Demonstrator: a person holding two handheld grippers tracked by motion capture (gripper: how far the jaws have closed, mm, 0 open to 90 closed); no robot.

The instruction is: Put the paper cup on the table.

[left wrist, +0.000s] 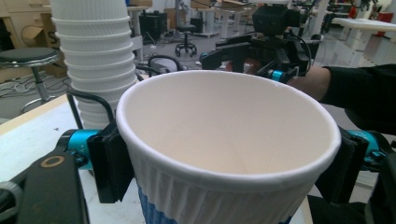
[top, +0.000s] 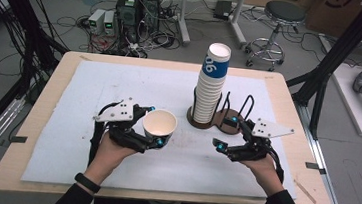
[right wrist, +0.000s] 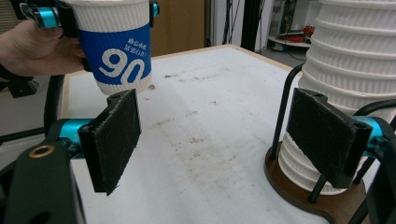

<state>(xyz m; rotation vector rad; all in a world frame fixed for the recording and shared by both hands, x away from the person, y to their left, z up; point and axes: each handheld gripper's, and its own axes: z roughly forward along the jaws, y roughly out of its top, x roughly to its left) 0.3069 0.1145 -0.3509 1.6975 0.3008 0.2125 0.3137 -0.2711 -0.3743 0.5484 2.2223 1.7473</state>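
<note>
Hands reached in from the near edge of a wooden table [top: 37, 118] covered by a stained white mat [top: 120, 81], each holding a two-jaw gripper. On the left, the left gripper [top: 152, 127] was clenched on a single paper cup [top: 159, 125], one black pad pressed against each side of the ribbed wall just under the rim; the cup stood upright and empty, with a blue band printed "90", and it seemed to be held just above the mat. Right of centre, a tall stack of matching cups [top: 210, 84] sat in a brown holder [top: 214, 123] with black wire hoops, leaning slightly. Farthest right, the right gripper [top: 227, 132] was released, its jaws spread wide with nothing between them, one pad just beside the base of the stack. Thin paper walls could buckle if the left grip tightened, and the cup could slip if it loosened. A sideways move by the right gripper could knock the leaning stack, which looked likely to topple.
</note>
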